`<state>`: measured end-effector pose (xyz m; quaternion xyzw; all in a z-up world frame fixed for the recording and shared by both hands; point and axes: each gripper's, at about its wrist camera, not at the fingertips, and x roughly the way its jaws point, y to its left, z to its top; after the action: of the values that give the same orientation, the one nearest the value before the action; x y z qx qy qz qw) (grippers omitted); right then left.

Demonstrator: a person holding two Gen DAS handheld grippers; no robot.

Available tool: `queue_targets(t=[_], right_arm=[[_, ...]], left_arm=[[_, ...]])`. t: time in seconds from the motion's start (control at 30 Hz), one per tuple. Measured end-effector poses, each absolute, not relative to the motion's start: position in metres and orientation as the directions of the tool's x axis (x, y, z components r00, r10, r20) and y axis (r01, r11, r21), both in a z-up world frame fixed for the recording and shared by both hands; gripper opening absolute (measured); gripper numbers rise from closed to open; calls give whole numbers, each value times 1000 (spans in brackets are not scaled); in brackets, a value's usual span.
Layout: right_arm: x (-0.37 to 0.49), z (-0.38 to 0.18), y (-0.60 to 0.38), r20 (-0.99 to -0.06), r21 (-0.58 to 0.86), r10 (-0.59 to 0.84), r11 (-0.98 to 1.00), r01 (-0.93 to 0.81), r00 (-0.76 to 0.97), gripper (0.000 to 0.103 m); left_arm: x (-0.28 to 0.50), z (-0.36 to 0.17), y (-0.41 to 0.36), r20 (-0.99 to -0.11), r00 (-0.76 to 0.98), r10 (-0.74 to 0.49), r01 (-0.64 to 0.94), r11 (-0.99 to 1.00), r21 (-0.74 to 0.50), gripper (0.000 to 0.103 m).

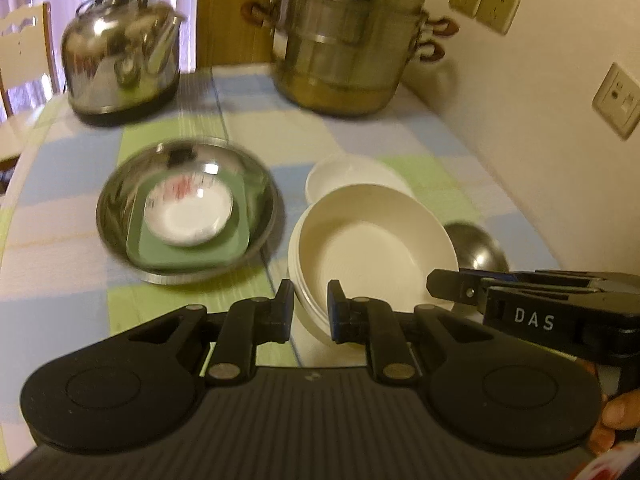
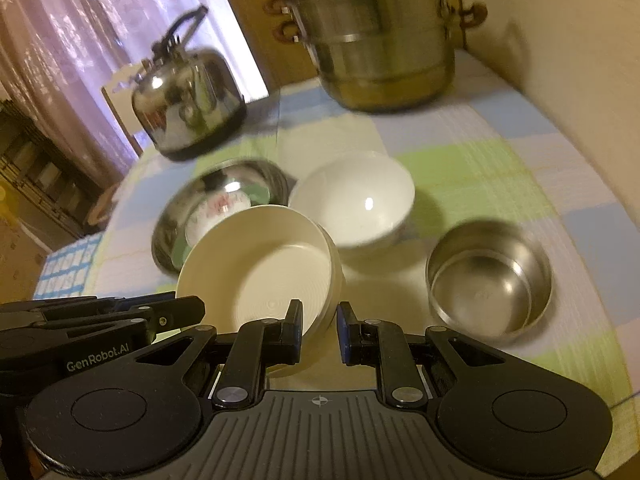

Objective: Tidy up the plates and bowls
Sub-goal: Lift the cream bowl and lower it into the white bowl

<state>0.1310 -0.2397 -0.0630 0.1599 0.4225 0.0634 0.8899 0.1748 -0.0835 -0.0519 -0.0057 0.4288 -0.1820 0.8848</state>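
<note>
A stack of cream ribbed bowls (image 1: 372,248) hangs tilted above the checked tablecloth, held from two sides. My left gripper (image 1: 310,308) is shut on the stack's near rim. My right gripper (image 2: 320,330) is shut on the opposite rim of the same cream bowls (image 2: 272,276). Each wrist view shows the other gripper's jaws at that rim: the right gripper (image 1: 436,284) and the left gripper (image 2: 196,310). Behind the stack stands a white bowl (image 2: 360,196). A steel basin (image 1: 116,216) on the left holds a green tray (image 1: 192,256) and a small white saucer (image 1: 188,216).
A small steel bowl (image 2: 488,280) sits to the right of the stack. A steel kettle (image 1: 120,52) and a tiered steamer pot (image 1: 348,40) stand at the table's far edge. The wall with sockets (image 1: 616,100) runs along the right. A chair (image 1: 24,48) is far left.
</note>
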Motion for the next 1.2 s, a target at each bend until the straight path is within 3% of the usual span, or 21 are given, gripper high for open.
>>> queue_targets(t=[0.47, 1.2], right_arm=[[193, -61, -271, -668, 300, 178, 953, 43, 722, 18], [227, -108, -287, -730, 285, 165, 956, 76, 663, 18]], left_arm=[[243, -62, -124, -707, 624, -333, 340, 930, -138, 16], [274, -101, -144, -761, 575, -301, 321, 938, -129, 16]])
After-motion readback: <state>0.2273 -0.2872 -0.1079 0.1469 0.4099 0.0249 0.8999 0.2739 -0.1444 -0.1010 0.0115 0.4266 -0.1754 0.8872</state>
